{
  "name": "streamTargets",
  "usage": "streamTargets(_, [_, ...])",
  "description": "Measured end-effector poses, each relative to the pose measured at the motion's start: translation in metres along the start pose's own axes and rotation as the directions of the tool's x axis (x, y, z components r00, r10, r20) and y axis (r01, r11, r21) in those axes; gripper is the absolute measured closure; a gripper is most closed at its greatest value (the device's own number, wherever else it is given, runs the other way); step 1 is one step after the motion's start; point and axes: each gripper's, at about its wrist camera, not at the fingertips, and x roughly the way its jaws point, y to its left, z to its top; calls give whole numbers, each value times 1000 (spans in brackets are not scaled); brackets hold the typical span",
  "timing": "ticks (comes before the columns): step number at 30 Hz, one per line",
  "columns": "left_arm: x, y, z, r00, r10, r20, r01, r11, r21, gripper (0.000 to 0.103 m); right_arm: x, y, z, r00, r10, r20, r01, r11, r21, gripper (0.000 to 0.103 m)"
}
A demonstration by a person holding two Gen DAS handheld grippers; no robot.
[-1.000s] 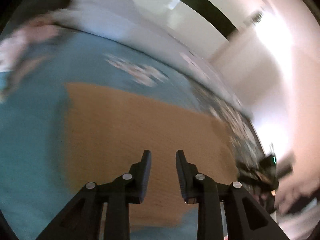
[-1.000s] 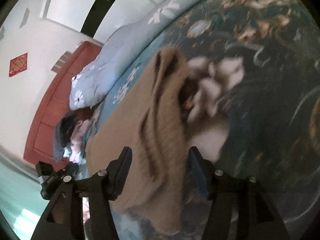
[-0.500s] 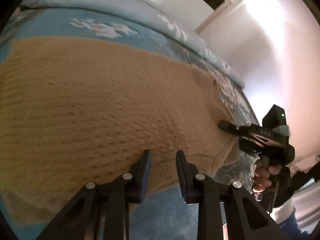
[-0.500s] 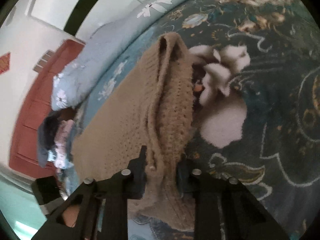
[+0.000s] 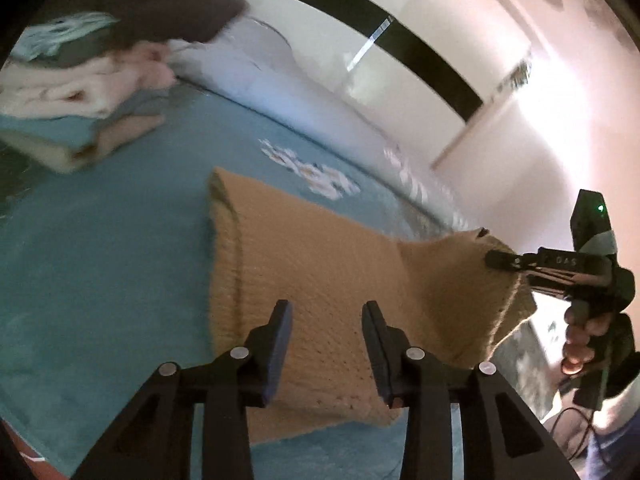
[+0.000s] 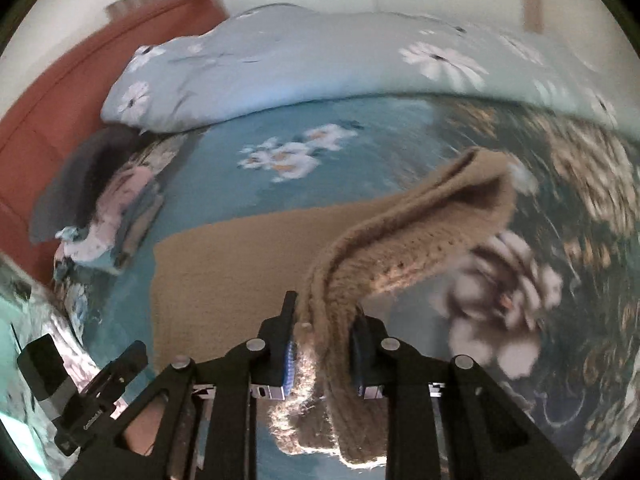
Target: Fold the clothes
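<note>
Left wrist view: a tan knit sweater (image 5: 304, 272) lies on a bed covered by a teal floral sheet (image 5: 100, 264). The left gripper (image 5: 326, 336) hovers over the sweater's near part, its jaws apart and holding nothing. At the right, the right gripper (image 5: 490, 259) has one sweater edge lifted. A stack of folded clothes (image 5: 80, 96) sits at the far left, with a pale duvet (image 5: 272, 80) against a white wall (image 5: 460, 20) behind.

Right wrist view: the right gripper (image 6: 324, 340) has its jaws clamped on a bunched fold of the sweater (image 6: 400, 240), raised off the sheet (image 6: 288, 136). A reddish headboard (image 6: 60, 92) stands at left behind the daisy-print duvet (image 6: 320, 56).
</note>
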Motion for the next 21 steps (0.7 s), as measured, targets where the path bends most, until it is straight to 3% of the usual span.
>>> streamTargets(5, [-18,36,7,998,8,59,-3,996,-94,56,7,88,-4,1000,-4,2,4,977,-213,80])
streamTargets(10, [-27,69,2,997,26,70,-12,982,-186,54,46,159,-35,995,48,-84,-76,924,-374,80])
streamTargets(14, [-37,91,-4,996,55,69,-38,974,-225,53,98,183,-61,979,-3,-202,-78,917,-392,80])
streamTargets(19, [-38,112,-10,997,68,44,-54,963,-265,51,109,196,-79,979,-41,-199,-49,903,-427,74])
streamTargets(21, [-35,117,-8,995,91,33,-78,958,-275,51,104,202,-83,979,-7,-206,-89,887,-453,66])
